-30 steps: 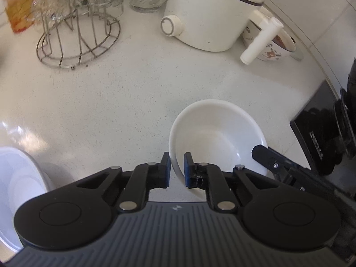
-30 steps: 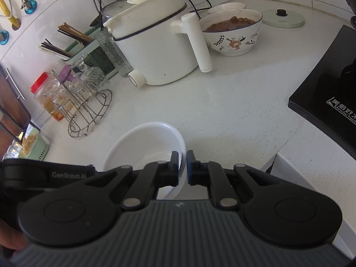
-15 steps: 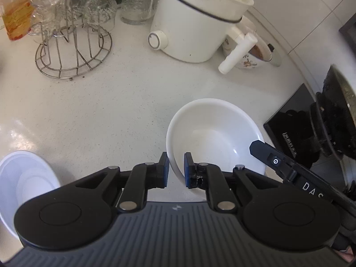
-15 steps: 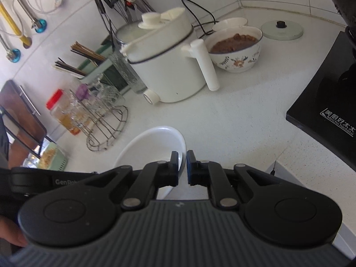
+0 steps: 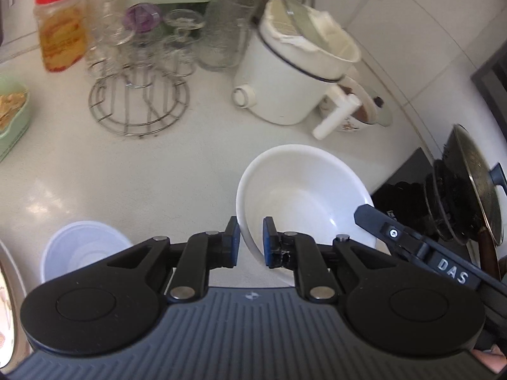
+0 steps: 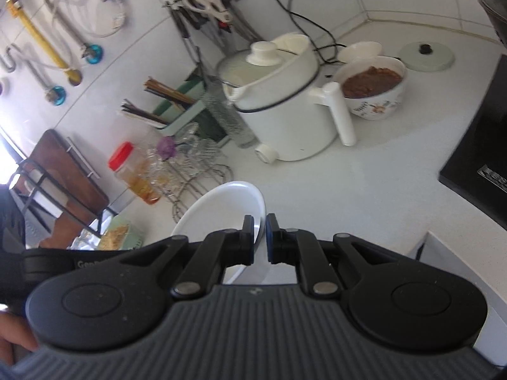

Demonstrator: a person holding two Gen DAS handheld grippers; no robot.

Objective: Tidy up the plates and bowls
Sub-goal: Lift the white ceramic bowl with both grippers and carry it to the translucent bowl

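Observation:
A large white bowl [image 5: 304, 196] hangs tilted above the white counter, held by both grippers. My left gripper [image 5: 250, 240] is shut on its near rim, one pad inside and one outside. My right gripper [image 6: 259, 237] is shut on the opposite rim of the same bowl [image 6: 221, 212]; its body shows in the left wrist view [image 5: 418, 247]. A small white bowl [image 5: 82, 247] sits on the counter at lower left. The edge of a plate [image 5: 8, 285] shows at the far left.
A white electric pot [image 5: 294, 76] with a side handle stands at the back, a patterned bowl of brown food [image 6: 374, 88] beside it. A wire glass rack [image 5: 139, 104], a red-lidded jar [image 5: 60, 22], a green tray [image 5: 12, 117] and a black stove with a pan [image 5: 465, 190] surround the area.
Both grippers have lifted the white bowl off the counter and tilted it. The small white bowl and more of the back wall have come into view.

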